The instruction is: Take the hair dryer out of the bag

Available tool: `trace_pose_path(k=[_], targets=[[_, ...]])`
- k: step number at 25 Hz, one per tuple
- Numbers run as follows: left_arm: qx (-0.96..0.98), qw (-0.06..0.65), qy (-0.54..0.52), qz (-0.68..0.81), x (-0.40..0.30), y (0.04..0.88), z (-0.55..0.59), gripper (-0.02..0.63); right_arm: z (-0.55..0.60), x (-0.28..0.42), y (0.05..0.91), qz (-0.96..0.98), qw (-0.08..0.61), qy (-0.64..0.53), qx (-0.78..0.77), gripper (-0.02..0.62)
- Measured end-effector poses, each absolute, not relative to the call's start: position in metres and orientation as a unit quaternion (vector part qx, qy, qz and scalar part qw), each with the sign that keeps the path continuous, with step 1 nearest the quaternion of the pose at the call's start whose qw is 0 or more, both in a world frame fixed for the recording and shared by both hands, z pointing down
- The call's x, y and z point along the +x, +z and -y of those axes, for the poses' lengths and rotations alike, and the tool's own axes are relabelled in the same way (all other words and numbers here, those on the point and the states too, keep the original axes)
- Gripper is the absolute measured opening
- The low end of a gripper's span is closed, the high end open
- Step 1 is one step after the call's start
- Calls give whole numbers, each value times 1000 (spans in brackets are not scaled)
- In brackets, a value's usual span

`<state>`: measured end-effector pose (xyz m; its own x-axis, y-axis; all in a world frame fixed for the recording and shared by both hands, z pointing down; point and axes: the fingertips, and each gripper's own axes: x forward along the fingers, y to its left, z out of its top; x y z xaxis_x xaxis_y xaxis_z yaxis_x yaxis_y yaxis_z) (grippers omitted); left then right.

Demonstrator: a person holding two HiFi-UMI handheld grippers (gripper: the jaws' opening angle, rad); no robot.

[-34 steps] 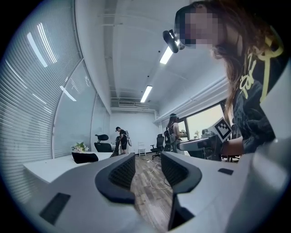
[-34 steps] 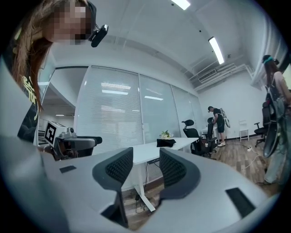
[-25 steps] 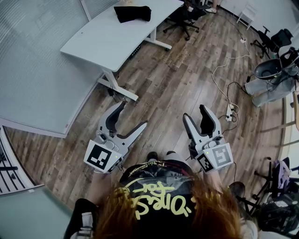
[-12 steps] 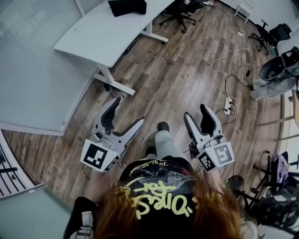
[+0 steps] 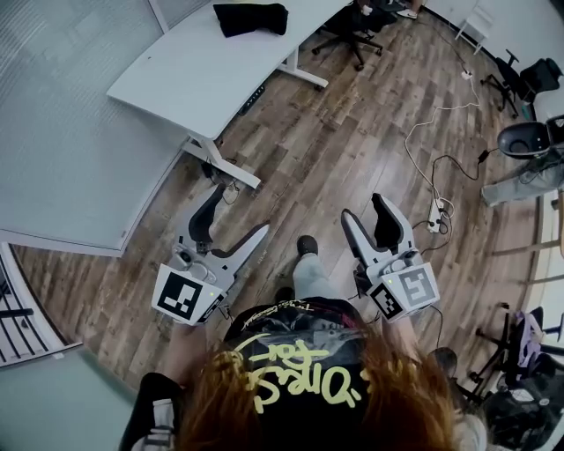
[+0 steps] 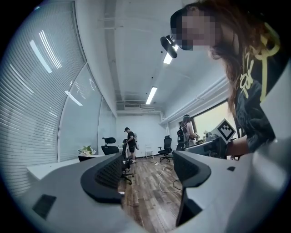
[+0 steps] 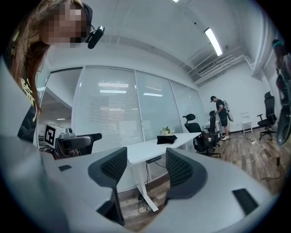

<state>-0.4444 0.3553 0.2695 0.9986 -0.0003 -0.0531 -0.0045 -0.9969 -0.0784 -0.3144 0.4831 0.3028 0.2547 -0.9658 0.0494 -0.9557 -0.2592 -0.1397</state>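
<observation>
A black bag point(image 5: 251, 18) lies on the far end of the white desk point(image 5: 203, 75), well ahead of both grippers; it shows small in the right gripper view as the black bag point(image 7: 168, 139). No hair dryer is visible. My left gripper point(image 5: 238, 211) is held above the wooden floor, jaws wide apart and empty. My right gripper point(image 5: 366, 216) is level with it, open and empty too. In the left gripper view my left gripper point(image 6: 148, 170) points down the room. In the right gripper view my right gripper point(image 7: 145, 166) points toward the desk.
Office chairs point(image 5: 352, 26) stand past the desk. A power strip with white cable point(image 5: 434, 211) lies on the floor to the right. A glass partition with blinds point(image 5: 62, 150) runs along the left. People stand far down the room point(image 6: 130, 143).
The desk and bag have shifted a little in the head view as the person walks. Both grippers stay open at about the same place in frame.
</observation>
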Motion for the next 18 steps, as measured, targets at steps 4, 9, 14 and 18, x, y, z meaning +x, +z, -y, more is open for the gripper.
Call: trace_pose_path(k=[4, 9, 14, 18], targets=[[-999, 40, 30, -21, -423, 265, -331, 350, -460, -287, 308, -616, 24, -66, -784, 250], [-998, 52, 26, -31, -384, 258, -302, 350, -426, -245, 299, -622, 25, -59, -780, 250], [-997, 54, 33, -35, -345, 251, -281, 348, -404, -206, 295, -626, 26, -58, -777, 250], [-997, 54, 27, -40, -319, 251, -272, 347, -394, -177, 297, -630, 26, -64, -773, 250]])
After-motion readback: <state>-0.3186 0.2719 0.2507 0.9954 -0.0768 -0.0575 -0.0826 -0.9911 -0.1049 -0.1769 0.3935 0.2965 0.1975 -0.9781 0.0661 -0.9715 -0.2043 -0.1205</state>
